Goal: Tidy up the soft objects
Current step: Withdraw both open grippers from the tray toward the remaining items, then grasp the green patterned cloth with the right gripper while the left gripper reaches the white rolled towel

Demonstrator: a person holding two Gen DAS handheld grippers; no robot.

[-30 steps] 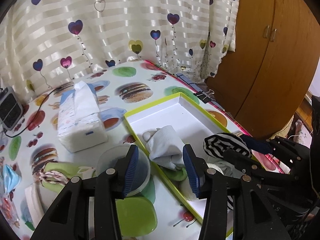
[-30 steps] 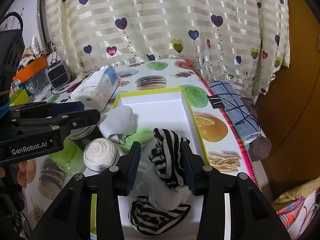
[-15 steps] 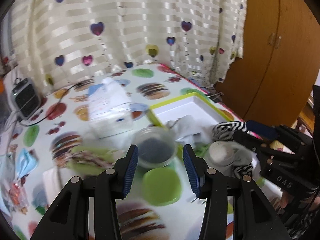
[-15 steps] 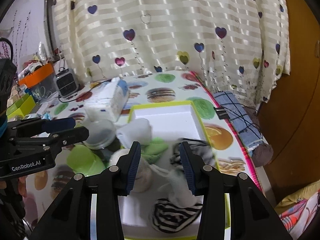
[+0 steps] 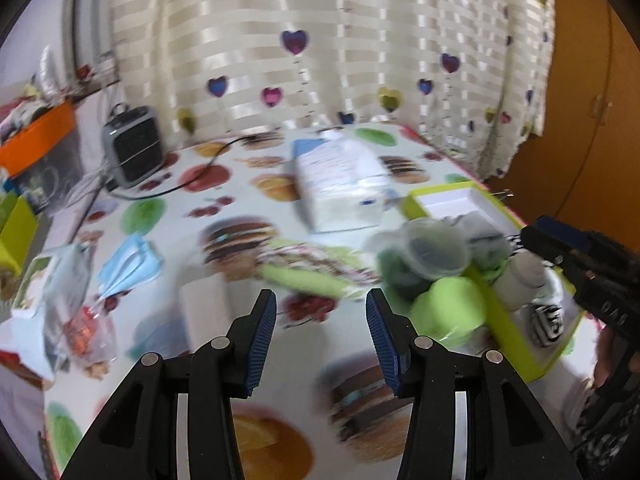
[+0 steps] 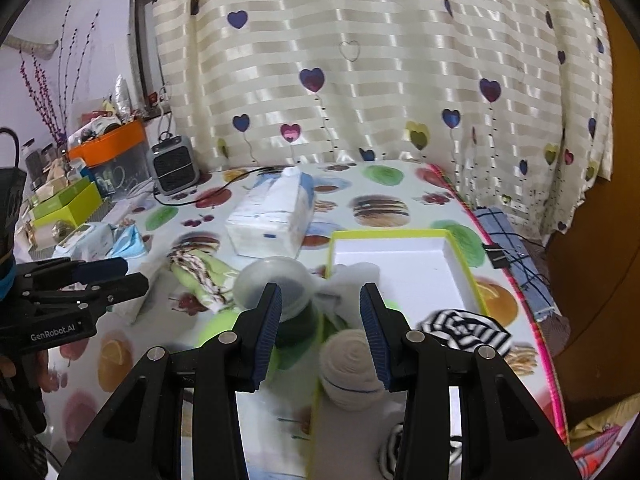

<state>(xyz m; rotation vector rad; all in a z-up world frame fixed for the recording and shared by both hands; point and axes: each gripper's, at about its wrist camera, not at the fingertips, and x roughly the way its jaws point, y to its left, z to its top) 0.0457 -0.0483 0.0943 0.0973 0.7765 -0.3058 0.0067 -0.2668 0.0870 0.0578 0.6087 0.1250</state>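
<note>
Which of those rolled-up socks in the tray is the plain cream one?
The cream roll at the tray's near left edge, just ahead of the right hand-held gripper. The other rolls, like the one to its right, are black-and-white striped.

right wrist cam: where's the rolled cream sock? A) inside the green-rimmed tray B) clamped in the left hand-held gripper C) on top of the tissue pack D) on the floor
A: the rolled cream sock sits inside the green-rimmed tray at its near end, close to the black-and-white striped sock.
</note>
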